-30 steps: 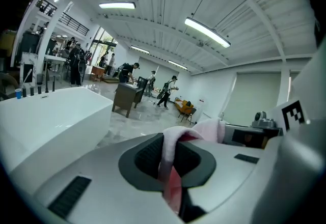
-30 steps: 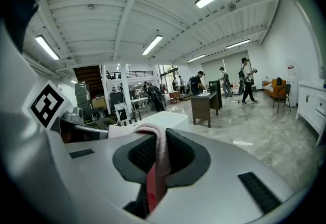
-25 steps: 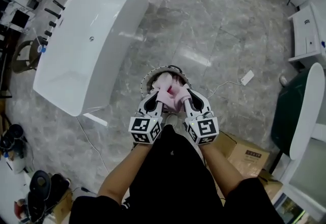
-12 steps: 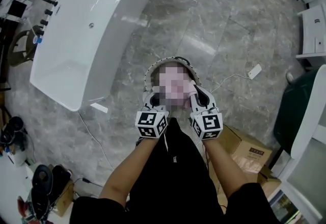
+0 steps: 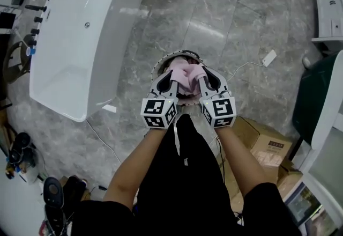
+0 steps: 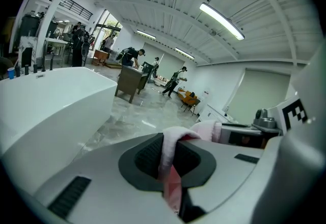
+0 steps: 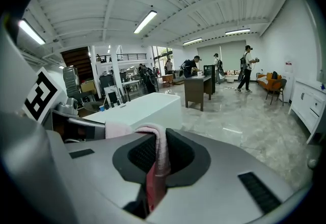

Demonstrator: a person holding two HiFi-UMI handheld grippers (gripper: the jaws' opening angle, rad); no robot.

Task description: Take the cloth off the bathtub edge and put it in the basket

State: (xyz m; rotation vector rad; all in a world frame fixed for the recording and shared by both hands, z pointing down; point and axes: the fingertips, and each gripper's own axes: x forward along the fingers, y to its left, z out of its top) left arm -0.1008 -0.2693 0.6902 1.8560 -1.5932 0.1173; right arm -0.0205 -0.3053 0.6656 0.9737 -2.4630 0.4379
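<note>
A pink cloth (image 5: 185, 77) hangs bunched between my two grippers, right over a round pale basket (image 5: 161, 65) on the floor. My left gripper (image 5: 170, 75) is shut on the cloth's left end and my right gripper (image 5: 201, 74) is shut on its right end. In the left gripper view the pink cloth (image 6: 170, 159) is pinched in the jaws and my right gripper (image 6: 260, 134) shows alongside. The right gripper view shows the cloth (image 7: 159, 159) clamped the same way. The white bathtub (image 5: 80, 36) stands to the left, its edge bare.
A white power strip (image 5: 268, 58) with its cable lies on the grey marble floor to the right of the basket. Cardboard boxes (image 5: 265, 146) sit by my right leg. Black faucet handles (image 5: 36, 9) line the tub's far side. People stand far off in the hall.
Both grippers have gone down and forward together with the cloth, from beside the basket's near rim to over its opening. Their grip on the cloth has stayed the same.
</note>
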